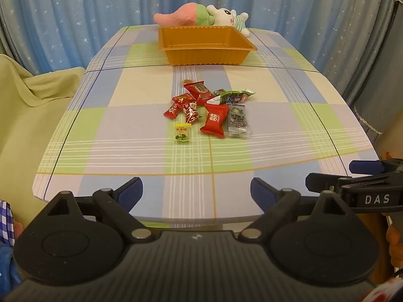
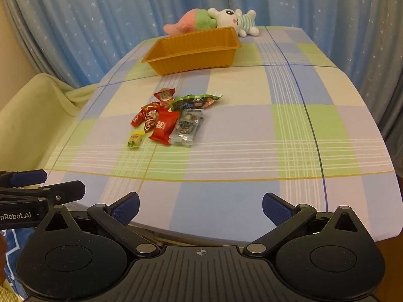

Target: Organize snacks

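Observation:
Several wrapped snacks lie in a loose pile mid-table: a red packet (image 1: 213,121) (image 2: 164,127), a clear grey packet (image 1: 238,122) (image 2: 187,127), a green packet (image 1: 235,95) (image 2: 195,101), small red candies (image 1: 181,106) (image 2: 146,117) and a small yellow-green candy (image 1: 182,132) (image 2: 135,139). An empty orange tray (image 1: 205,44) (image 2: 192,50) stands behind them. My left gripper (image 1: 196,192) is open and empty at the near table edge. My right gripper (image 2: 200,209) is open and empty at the near edge, right of the left one.
Two plush toys (image 1: 201,16) (image 2: 214,21) lie behind the tray at the far edge. The table (image 1: 289,125) has a plaid cloth. A green-covered sofa (image 1: 30,105) stands left of the table. Blue star curtains (image 1: 75,12) hang behind.

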Demonstrator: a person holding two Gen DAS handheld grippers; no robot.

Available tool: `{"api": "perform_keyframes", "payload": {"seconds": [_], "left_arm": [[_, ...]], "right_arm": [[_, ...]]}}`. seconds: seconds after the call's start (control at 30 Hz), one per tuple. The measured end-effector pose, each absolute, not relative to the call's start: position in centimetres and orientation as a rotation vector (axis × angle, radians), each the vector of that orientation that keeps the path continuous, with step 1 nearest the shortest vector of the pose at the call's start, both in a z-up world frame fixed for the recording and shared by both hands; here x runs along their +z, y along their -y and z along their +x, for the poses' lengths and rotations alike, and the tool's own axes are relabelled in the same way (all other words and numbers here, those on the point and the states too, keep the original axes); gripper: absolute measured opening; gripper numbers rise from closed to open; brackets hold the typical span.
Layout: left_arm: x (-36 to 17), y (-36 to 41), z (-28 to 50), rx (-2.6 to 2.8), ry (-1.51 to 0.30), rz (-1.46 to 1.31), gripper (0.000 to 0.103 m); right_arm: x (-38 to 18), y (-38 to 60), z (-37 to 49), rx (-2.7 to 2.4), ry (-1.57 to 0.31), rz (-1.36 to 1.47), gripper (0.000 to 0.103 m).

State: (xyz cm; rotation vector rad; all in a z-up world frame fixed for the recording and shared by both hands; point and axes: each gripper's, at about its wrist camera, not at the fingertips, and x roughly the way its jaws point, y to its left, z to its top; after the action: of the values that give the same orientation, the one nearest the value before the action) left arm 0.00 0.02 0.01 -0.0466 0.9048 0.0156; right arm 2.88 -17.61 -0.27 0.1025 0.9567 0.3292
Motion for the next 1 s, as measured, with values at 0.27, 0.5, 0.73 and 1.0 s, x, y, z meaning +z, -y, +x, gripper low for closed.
{"api": "perform_keyframes", "payload": {"seconds": [0.27, 0.5, 0.73, 1.0], "left_arm": [[0.0, 0.0, 0.0, 0.022, -0.903, -0.045, 0.092], [-0.2, -0.1, 0.1, 0.024, -0.904, -0.048, 0.092], [-0.2, -1.2, 0.4, 0.022, -0.907, -0.058, 0.092], [-0.1, -1.6, 0.6, 0.027, -0.907, -0.066, 0.092]], "right_arm": [[-0.1, 17.3, 3.0, 0.333, -0.959, 0.105, 0.103], [-0.3, 17.3, 3.1, 0.331, -0.959, 0.102, 0.103], [0.1, 16.5, 3.6, 0.336, -0.960, 0.099, 0.103], [0.0, 16.3, 3.7, 0.343, -0.959, 0.092, 0.103]]}}
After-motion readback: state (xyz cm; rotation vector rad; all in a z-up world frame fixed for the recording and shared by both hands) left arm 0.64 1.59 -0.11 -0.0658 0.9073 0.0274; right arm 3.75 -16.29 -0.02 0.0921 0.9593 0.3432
